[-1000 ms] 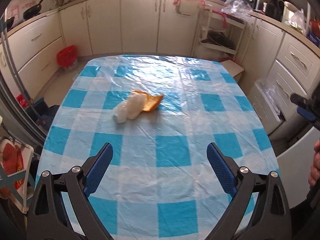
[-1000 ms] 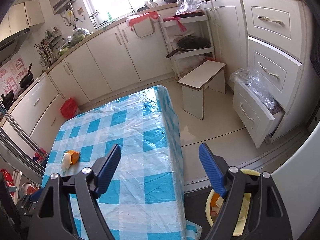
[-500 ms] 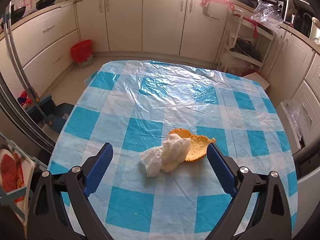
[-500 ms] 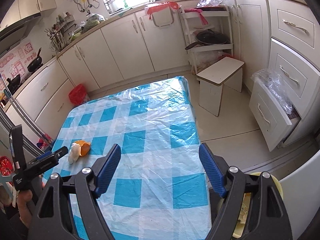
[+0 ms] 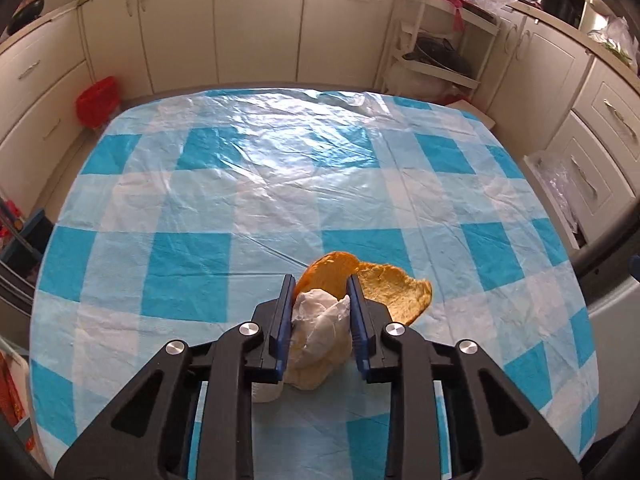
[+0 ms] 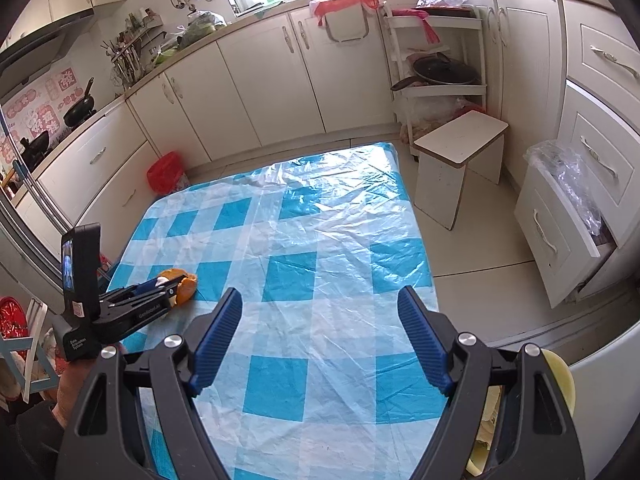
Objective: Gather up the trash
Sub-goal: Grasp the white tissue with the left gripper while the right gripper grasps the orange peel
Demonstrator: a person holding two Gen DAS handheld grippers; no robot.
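A crumpled white tissue (image 5: 320,322) lies against curled orange peel (image 5: 386,288) on the blue-checked tablecloth (image 5: 240,200). My left gripper (image 5: 320,279) is down over them with its jaws closing. Its blue pads (image 5: 285,304) press both sides of the tissue, and part of the peel stands between the tips. The right wrist view shows that gripper (image 6: 170,290) at the table's left edge with the peel (image 6: 187,285) at its tips. My right gripper (image 6: 320,293) hovers open over the near part of the table, holding nothing.
A yellow bin (image 6: 560,372) sits low beside the table's right side. A white stool (image 6: 460,140) and an open drawer lined with a plastic bag (image 6: 568,184) stand to the right. A red bin (image 6: 166,172) sits on the floor by the far cabinets.
My left gripper moved forward and down over the tissue and peel, and its jaws narrowed from wide apart onto the tissue. The right gripper shifted slightly toward the table.
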